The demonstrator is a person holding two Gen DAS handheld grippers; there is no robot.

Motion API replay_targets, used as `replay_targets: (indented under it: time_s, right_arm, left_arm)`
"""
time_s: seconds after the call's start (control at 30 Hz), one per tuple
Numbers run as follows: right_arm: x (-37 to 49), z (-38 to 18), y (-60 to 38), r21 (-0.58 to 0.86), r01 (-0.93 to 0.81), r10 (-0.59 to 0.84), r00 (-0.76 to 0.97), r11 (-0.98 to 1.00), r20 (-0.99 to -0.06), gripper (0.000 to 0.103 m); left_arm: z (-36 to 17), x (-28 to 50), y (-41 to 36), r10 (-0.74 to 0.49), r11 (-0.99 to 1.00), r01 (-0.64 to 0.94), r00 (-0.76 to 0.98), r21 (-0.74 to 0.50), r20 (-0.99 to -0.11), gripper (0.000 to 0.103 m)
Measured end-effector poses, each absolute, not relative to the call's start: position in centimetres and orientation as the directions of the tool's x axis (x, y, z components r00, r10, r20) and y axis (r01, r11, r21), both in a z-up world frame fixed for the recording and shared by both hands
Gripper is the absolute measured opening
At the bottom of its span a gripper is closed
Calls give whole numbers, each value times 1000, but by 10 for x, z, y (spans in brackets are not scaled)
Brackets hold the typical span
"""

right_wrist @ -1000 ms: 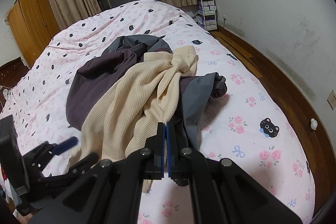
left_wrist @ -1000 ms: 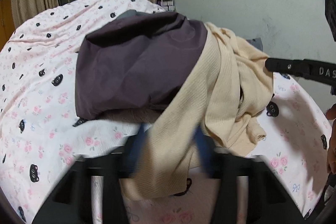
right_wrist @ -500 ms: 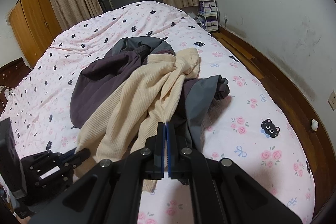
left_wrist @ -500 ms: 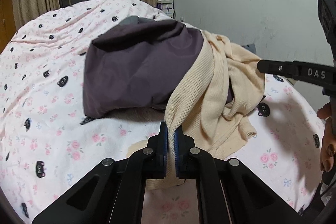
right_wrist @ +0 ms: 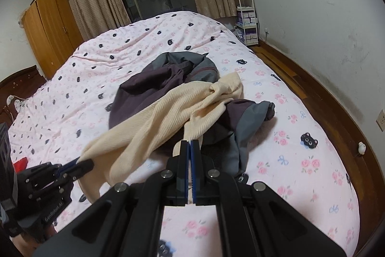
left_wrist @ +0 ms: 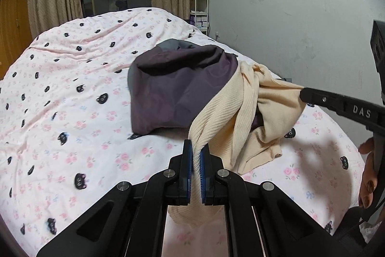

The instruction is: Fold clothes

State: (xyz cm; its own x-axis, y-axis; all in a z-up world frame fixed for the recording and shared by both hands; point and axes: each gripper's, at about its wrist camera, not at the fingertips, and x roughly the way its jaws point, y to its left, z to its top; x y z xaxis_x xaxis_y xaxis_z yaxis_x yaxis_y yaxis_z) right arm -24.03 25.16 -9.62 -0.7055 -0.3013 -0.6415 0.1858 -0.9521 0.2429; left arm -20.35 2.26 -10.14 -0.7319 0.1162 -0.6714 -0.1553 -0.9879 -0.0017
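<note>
Two grippers each pinch the cream sweater [right_wrist: 168, 112]: the left gripper [left_wrist: 196, 155] and right gripper [right_wrist: 190, 148] lift it off the dark jacket [left_wrist: 175, 88] heaped mid-bed [right_wrist: 144, 40]. Nothing looks folded yet; spreading and folding remain.

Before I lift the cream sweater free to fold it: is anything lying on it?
Nothing visible lies on the cream sweater. It drapes over the purple-grey jacket, with both the left gripper and right gripper shut on it.
</note>
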Motion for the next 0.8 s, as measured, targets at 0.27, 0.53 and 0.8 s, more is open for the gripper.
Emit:
replay_targets:
  time_s: [0.27, 0.53, 0.8]
  right_arm:
    - [-214, -89, 242, 235, 187, -298, -696, -954, -653, 2]
    - [-188, -80, 234, 208, 192, -283, -689, -959, -667, 2]
    - [-160, -63, 208, 178, 237, -294, -681, -955, -671, 2]
  left_arm:
    - [-89, -176, 9, 124, -987, -158, -730, -11, -672, 5]
    - [-78, -149, -7, 128, -988, -152, -732, -22, -669, 5]
    - [-68, -125, -46, 92, -996, -82, -739, -47, -667, 5]
